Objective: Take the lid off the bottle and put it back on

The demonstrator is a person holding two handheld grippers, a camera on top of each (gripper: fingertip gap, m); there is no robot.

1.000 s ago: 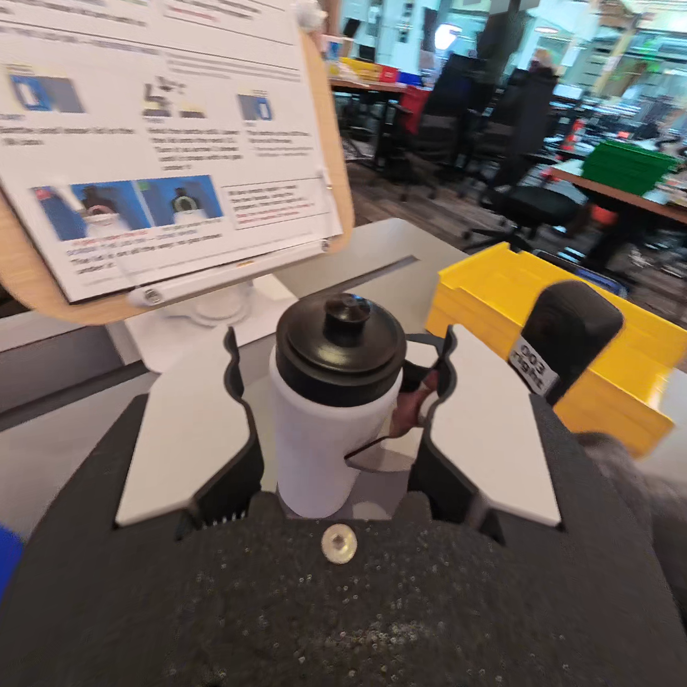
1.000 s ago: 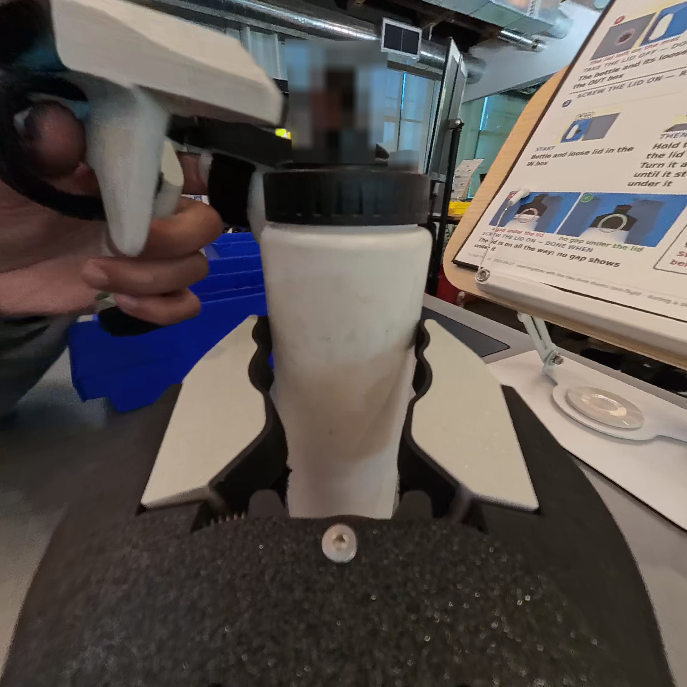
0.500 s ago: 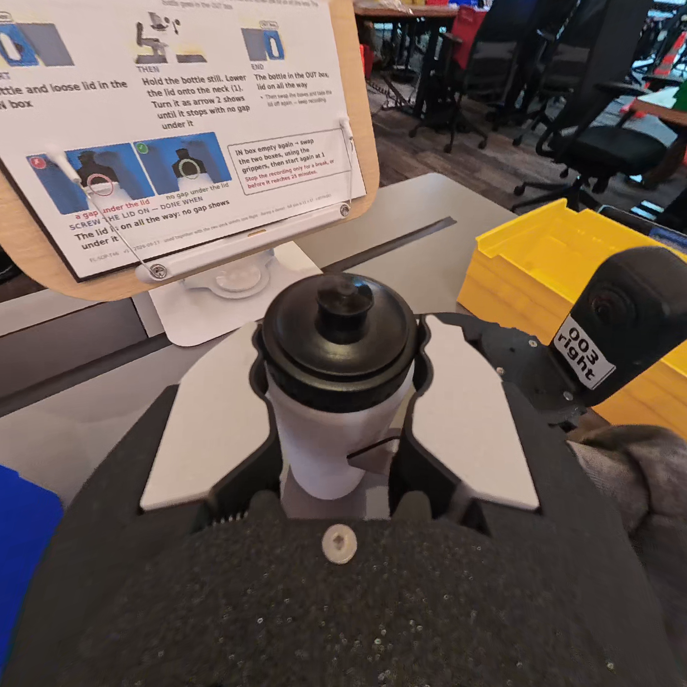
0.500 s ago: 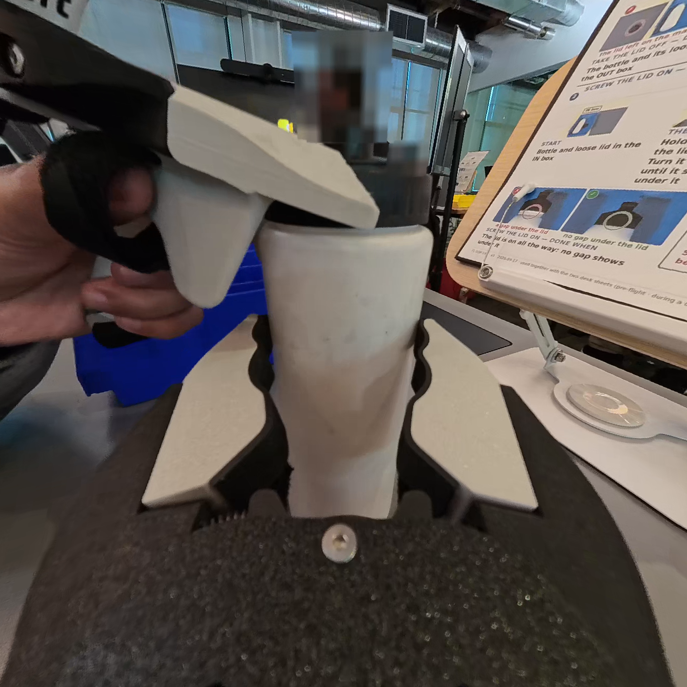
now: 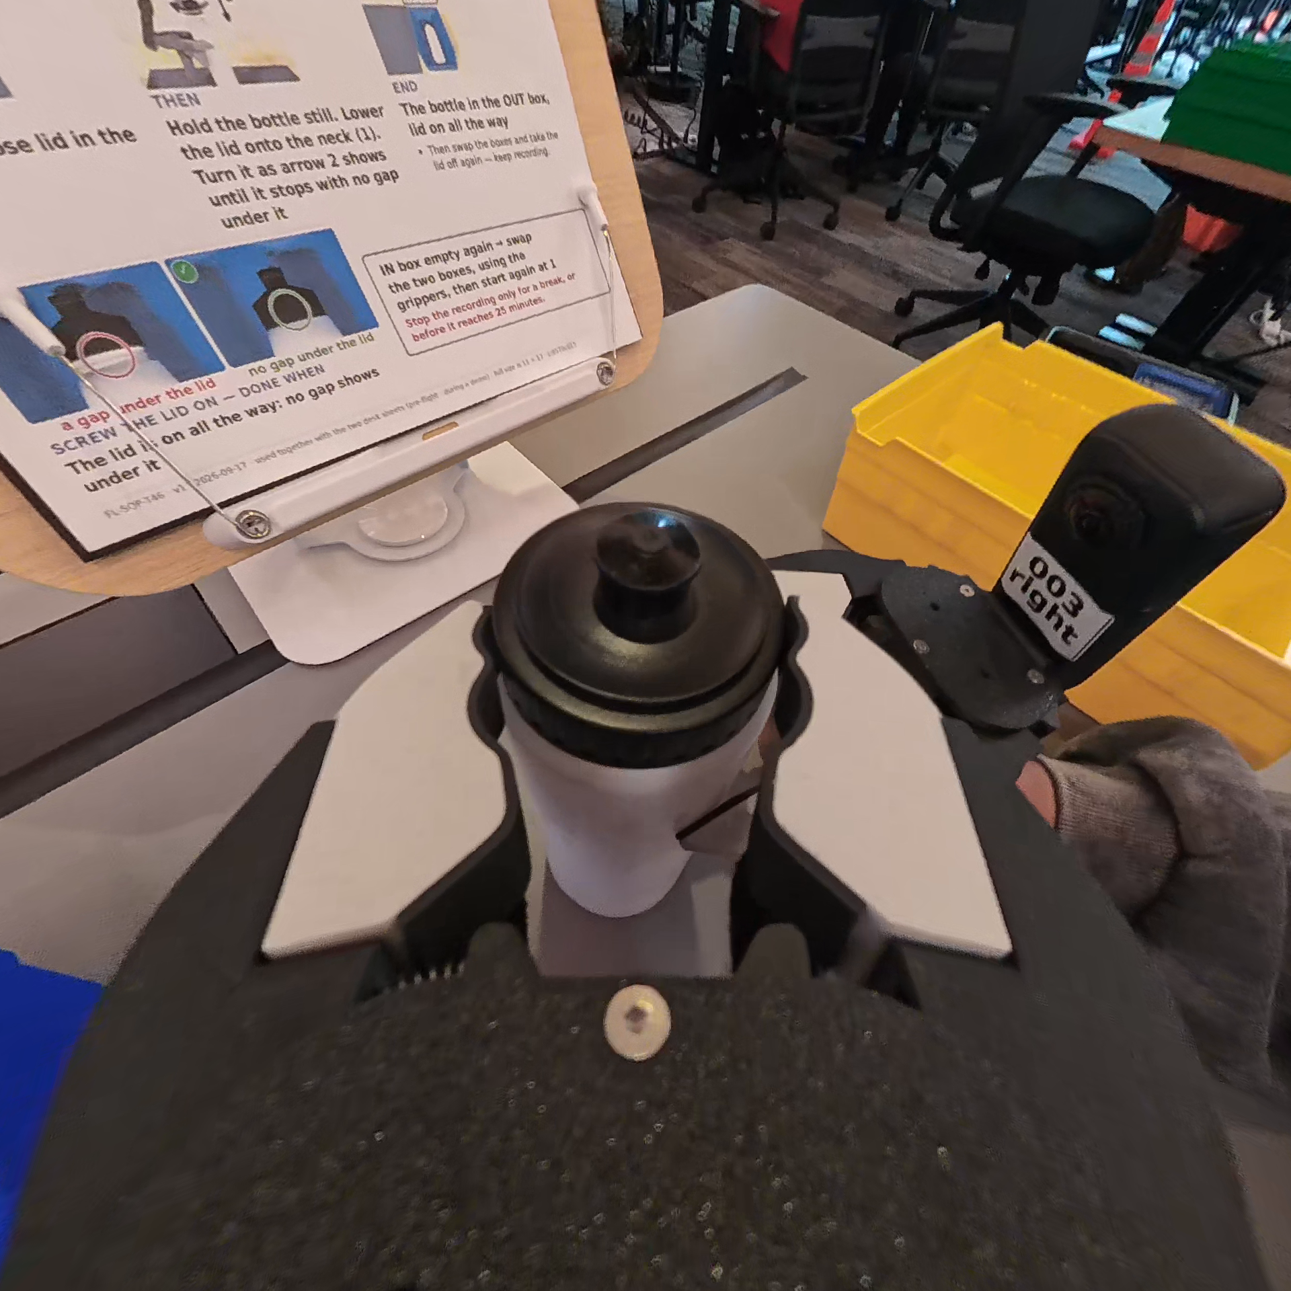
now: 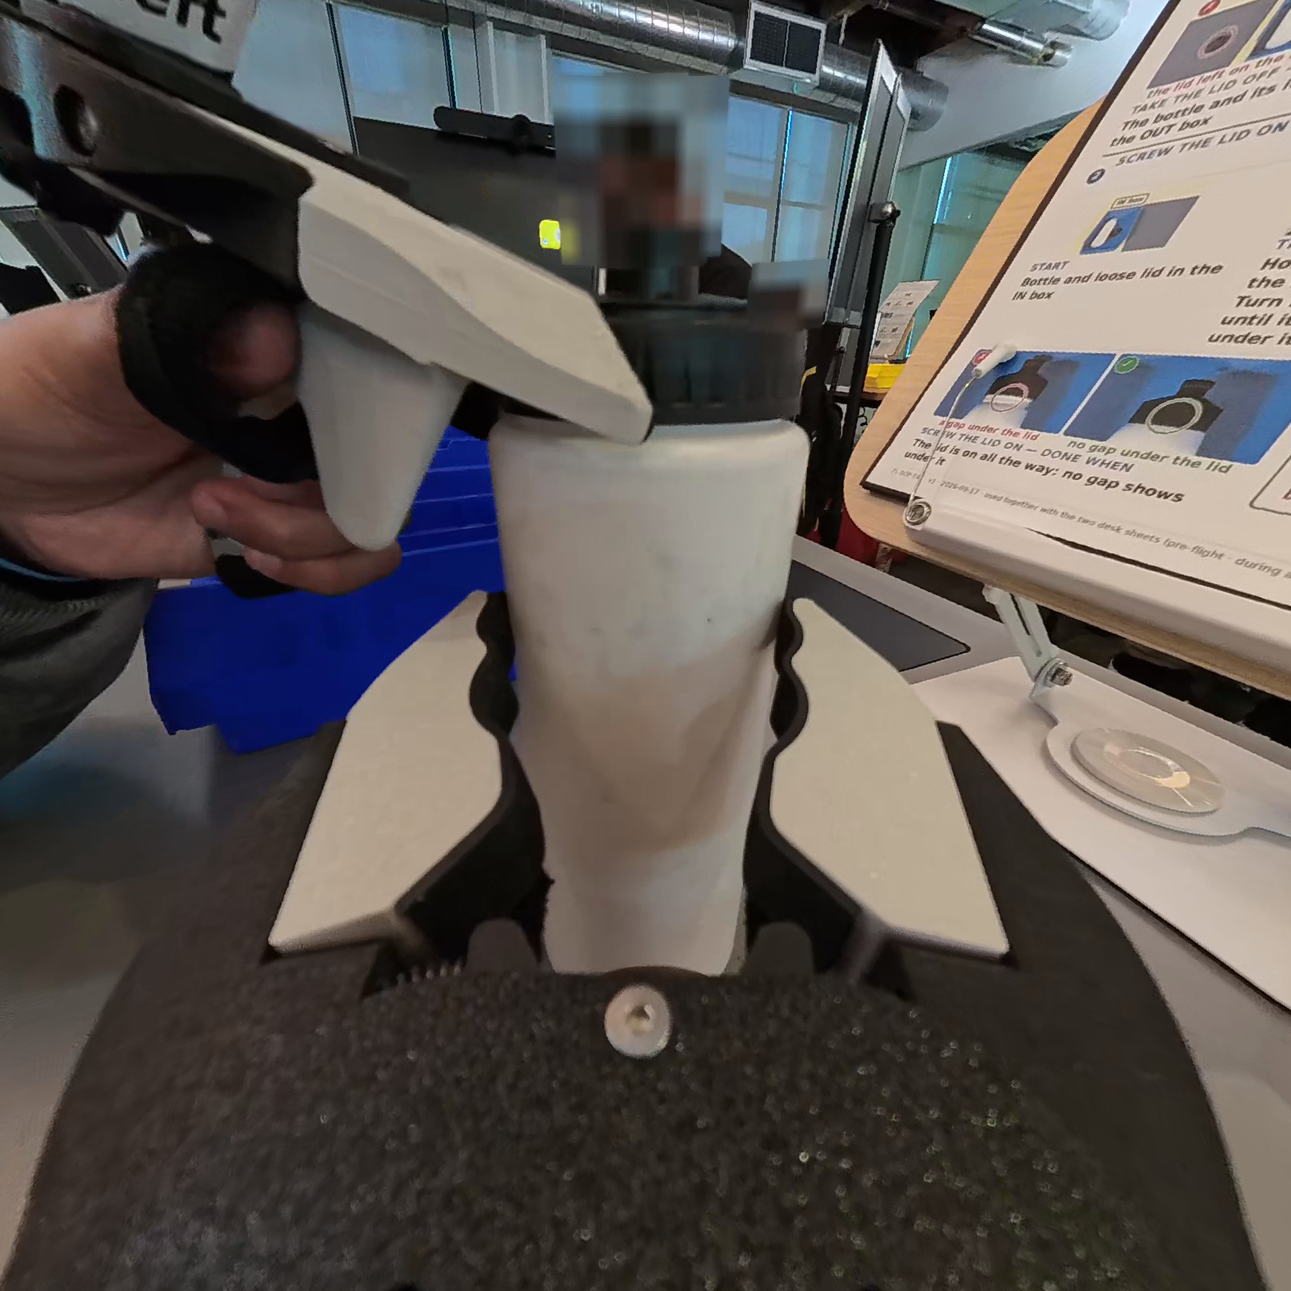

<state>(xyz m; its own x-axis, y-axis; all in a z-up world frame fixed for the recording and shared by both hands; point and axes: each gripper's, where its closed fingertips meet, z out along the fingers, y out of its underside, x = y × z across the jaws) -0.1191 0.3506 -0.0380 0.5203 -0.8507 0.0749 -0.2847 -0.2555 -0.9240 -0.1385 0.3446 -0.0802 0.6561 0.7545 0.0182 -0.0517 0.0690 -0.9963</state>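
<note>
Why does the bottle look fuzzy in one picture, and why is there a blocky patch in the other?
In the left wrist view the black lid and white bottle are slightly blurred, while the sheet behind stays sharp. In the right wrist view the blocky patch above the lid was laid on afterwards, and the wide lens bends the edges.

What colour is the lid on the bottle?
Black, on a white bottle; the lid shows best in the left wrist view.
</note>
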